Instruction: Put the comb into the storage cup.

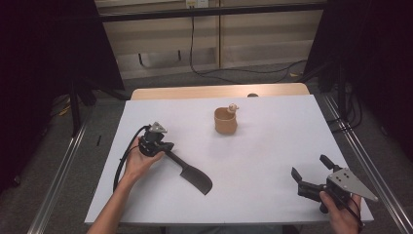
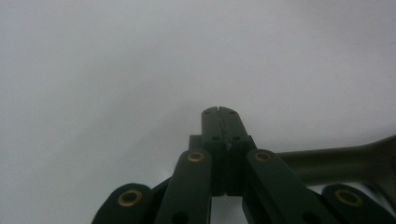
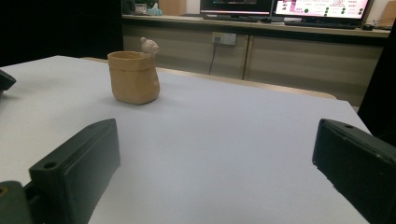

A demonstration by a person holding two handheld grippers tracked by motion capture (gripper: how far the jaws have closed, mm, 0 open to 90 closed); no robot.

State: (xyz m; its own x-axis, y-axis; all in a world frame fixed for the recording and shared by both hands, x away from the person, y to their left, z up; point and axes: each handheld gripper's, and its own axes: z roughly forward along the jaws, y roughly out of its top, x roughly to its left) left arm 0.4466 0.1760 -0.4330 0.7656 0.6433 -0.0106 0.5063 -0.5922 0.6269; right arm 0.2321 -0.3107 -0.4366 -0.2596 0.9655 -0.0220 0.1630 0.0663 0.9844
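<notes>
White laminate is covering the bench (image 1: 272, 151), and near its front edge the person's two hands are resting with the work apparently not yet begun. At the near right, the right claw (image 1: 309, 165) is standing wide with nothing between its jaws, and it is aiming across the bare sheet towards the cup. Slightly farther in on the left, the left claw (image 1: 164, 146) is pressing its jaws flat together on nothing, as the left gripper view is showing. A black, flat-bladed, cleaver-shaped tool with a long handle (image 1: 192, 176) is lying on the bench, its handle end just beside that claw and its blade pointing towards the person's side. In the left gripper view the handle is running past the shut jaws rather than between them, so I am judging the tool as not gripped. Whether the claw is touching it I cannot tell.

Well apart from both claws, towards the far middle of the bench, a tan, squat clay cup with lumpy walls (image 1: 225, 122) is standing upright. A small pale bear-like figure (image 1: 233, 107) is perching at its far rim. Nothing is sticking out above the mouth, and the high view is suggesting an empty inside, though shadow is hiding its floor.

Picking anything up, and any use of the cup, is looking to be still ahead.
</notes>
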